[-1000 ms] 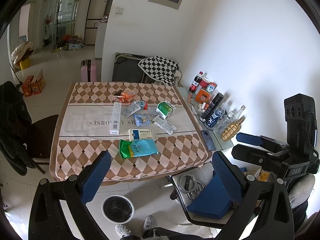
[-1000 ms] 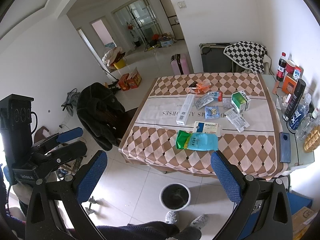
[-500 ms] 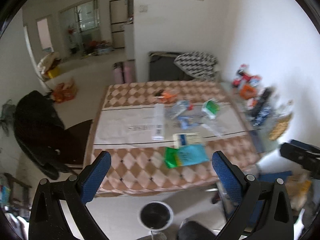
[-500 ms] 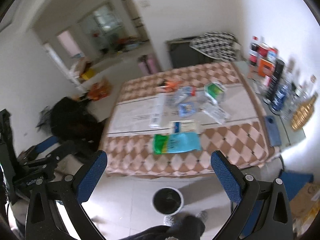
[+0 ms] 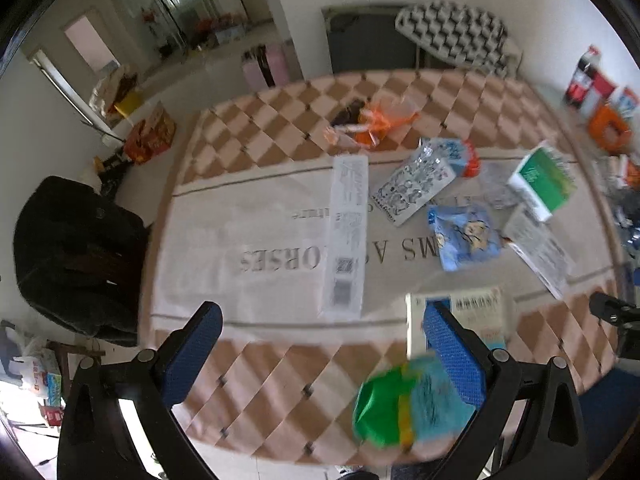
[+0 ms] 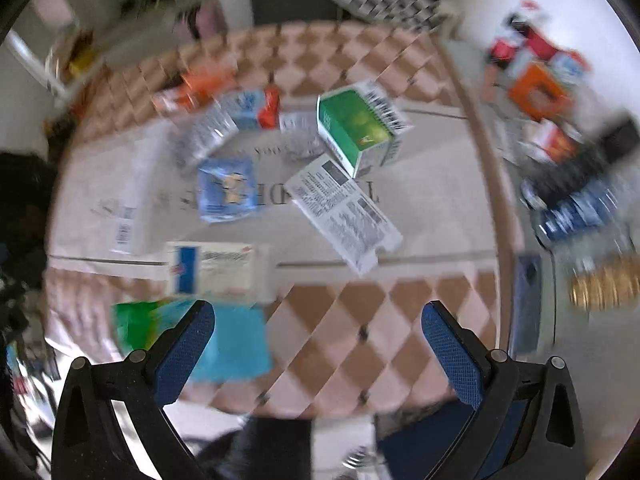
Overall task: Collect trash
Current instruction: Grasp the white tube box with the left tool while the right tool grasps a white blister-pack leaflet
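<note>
Both tools held open and empty above the bench.

The left tool (image 5: 320, 354) had its two blue-padded fingers (image 5: 192, 354) spread wide apart, nothing between them, black linkage arms splaying down toward the camera. The right tool (image 6: 316, 352) stood the same way, its fingers (image 6: 454, 354) parted and gripping nothing; its view was blurred. In the left wrist view the dark tip of the right tool showed at the right edge.

Upside-down capitals on tablecloth (image 5: 280, 256): "MS A", then "ORSES". Middle letters hidden by long white box (image 5: 347, 236). Box print blurred, unreadable.
</note>
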Action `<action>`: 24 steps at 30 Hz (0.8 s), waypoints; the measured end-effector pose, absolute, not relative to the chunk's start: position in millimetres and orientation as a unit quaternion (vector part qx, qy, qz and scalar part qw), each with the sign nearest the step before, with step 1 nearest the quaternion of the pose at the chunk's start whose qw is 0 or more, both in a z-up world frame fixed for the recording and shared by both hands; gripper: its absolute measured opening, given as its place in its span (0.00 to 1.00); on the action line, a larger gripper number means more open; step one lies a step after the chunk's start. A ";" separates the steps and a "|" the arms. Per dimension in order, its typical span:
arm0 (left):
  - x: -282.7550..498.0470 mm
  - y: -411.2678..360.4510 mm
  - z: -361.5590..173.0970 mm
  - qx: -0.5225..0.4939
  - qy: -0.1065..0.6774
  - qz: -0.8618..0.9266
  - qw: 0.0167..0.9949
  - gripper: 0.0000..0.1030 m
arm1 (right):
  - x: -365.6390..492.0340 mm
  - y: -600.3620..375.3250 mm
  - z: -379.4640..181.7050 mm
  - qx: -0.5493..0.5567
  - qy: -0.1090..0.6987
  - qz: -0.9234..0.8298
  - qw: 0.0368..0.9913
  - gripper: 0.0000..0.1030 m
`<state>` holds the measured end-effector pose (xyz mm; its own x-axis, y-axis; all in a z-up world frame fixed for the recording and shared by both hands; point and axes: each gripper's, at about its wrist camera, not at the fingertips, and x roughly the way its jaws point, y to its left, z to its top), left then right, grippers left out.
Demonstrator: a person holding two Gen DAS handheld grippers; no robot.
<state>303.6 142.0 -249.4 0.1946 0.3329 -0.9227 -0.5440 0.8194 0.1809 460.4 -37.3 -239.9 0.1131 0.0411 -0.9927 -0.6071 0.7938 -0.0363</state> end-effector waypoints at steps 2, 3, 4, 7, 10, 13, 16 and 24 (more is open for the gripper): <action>324.7 151.7 -269.8 -0.092 0.582 0.285 0.756 1.00 | 485.3 -19.7 -272.0 -0.268 0.632 0.232 0.689 1.00; 334.6 157.3 -279.4 -0.091 0.590 0.285 0.750 1.00 | 499.1 -10.9 -291.0 -0.289 0.637 0.234 0.676 1.00; 344.1 163.3 -289.8 -0.087 0.597 0.287 0.744 0.99 | 506.2 -5.5 -303.6 -0.305 0.641 0.236 0.663 1.00; 366.5 175.2 -316.2 -0.063 0.613 0.293 0.731 0.99 | 527.7 8.4 -343.1 -0.342 0.660 0.242 0.624 1.00; 385.1 185.8 -343.2 -0.057 0.635 0.285 0.716 0.99 | 538.7 16.8 -372.8 -0.368 0.676 0.246 0.589 1.00; 398.4 195.9 -363.4 -0.063 0.656 0.267 0.703 0.99 | 548.1 24.3 -391.5 -0.388 0.680 0.256 0.567 1.00; 409.0 202.1 -376.6 -0.081 0.670 0.244 0.697 0.97 | 559.2 26.8 -398.2 -0.376 0.693 0.265 0.555 1.00; 407.6 211.0 -372.8 -0.140 0.675 0.221 0.690 0.42 | 584.6 -6.1 -397.3 -0.189 0.752 0.216 0.593 0.87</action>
